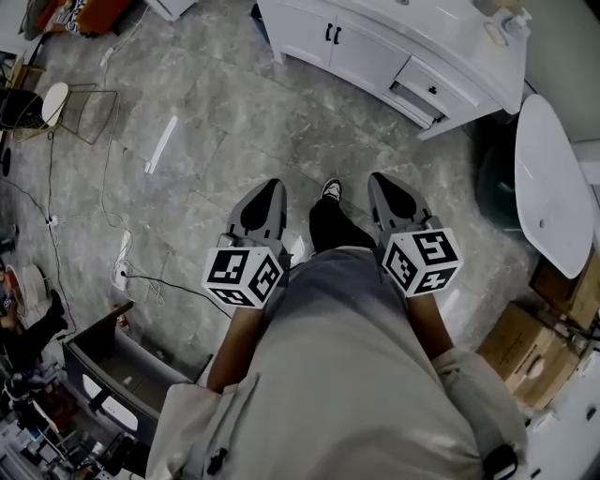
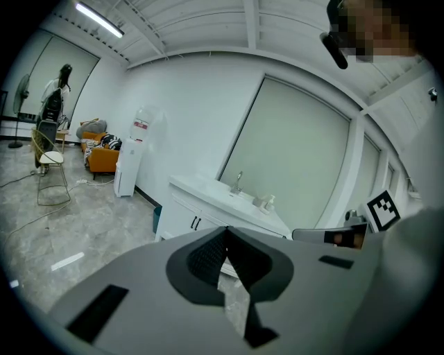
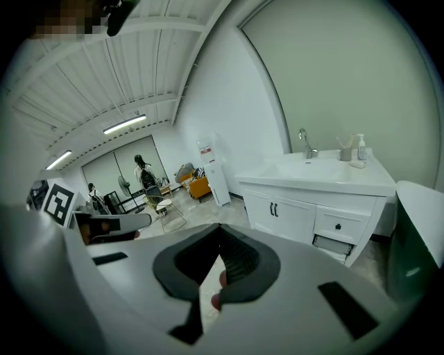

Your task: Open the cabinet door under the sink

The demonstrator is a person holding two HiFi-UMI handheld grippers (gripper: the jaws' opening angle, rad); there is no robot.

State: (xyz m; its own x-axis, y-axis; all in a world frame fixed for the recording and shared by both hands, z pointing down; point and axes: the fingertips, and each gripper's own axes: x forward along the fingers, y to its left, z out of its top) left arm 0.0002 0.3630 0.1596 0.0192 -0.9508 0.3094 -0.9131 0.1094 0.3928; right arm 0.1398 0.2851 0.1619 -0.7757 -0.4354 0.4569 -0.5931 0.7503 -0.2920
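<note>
Cabinet doors [image 1: 366, 58] under the sink [image 3: 309, 168] stand across the floor, well apart from both grippers. They look like stiff, light hinged panels, best pulled by the slim black bar handles [image 1: 330, 35] at the centre seam. There are two doors, two handles and one knobbed drawer [image 1: 422, 82]; the left gripper [image 1: 267, 187] and right gripper [image 1: 386, 180] each have their jaws together on nothing.

Grey stone-tile floor [image 1: 216, 112], white walls [image 2: 187, 104], ceiling strip lights [image 2: 100, 19], orange sofa [image 2: 104, 158] and wire chair [image 2: 50, 173]

Grey marbled tile floor [image 1: 216, 103]. White sink cabinet [image 1: 356, 52] stands at far edge. Wire-frame chair [image 1: 75, 111] at far-left corner. White power strip [image 1: 123, 263] with black cables at left edge. Brown cardboard boxes [image 1: 525, 352] at right edge.
</note>
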